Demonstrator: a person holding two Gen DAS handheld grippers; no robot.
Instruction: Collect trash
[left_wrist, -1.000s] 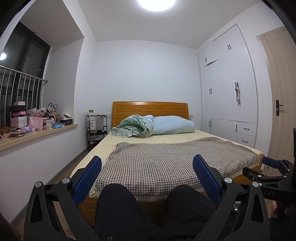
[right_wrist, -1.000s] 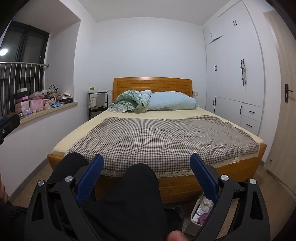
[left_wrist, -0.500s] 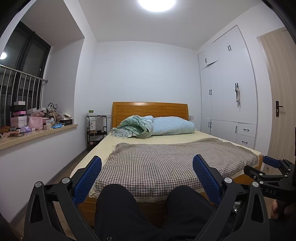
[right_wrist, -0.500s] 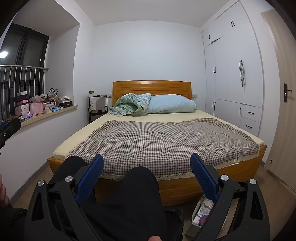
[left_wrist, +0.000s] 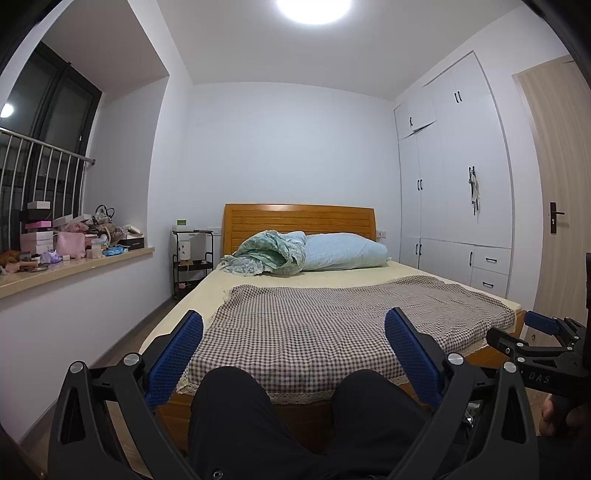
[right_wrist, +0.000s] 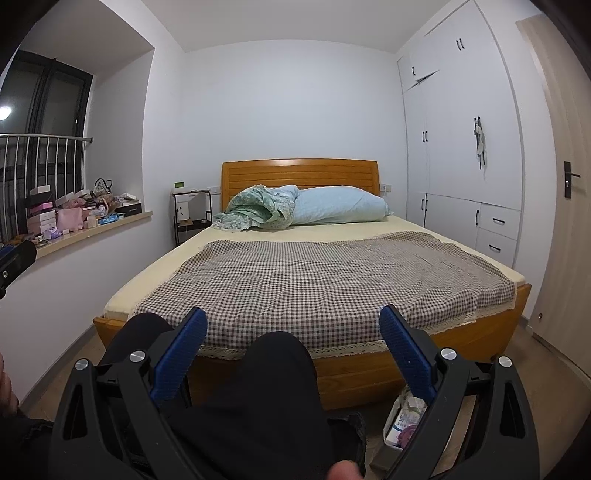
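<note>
White and pink packaging litter (right_wrist: 404, 424) lies on the floor low beside the right gripper (right_wrist: 291, 345), nearer than the left gripper (left_wrist: 293, 347); both grippers' jaws stand apart, empty.

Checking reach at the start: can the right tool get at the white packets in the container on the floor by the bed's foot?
Probably yes. The open right tool is empty, and the white packets sit low beside its right finger, apparently unblocked, though partly hidden.
</note>
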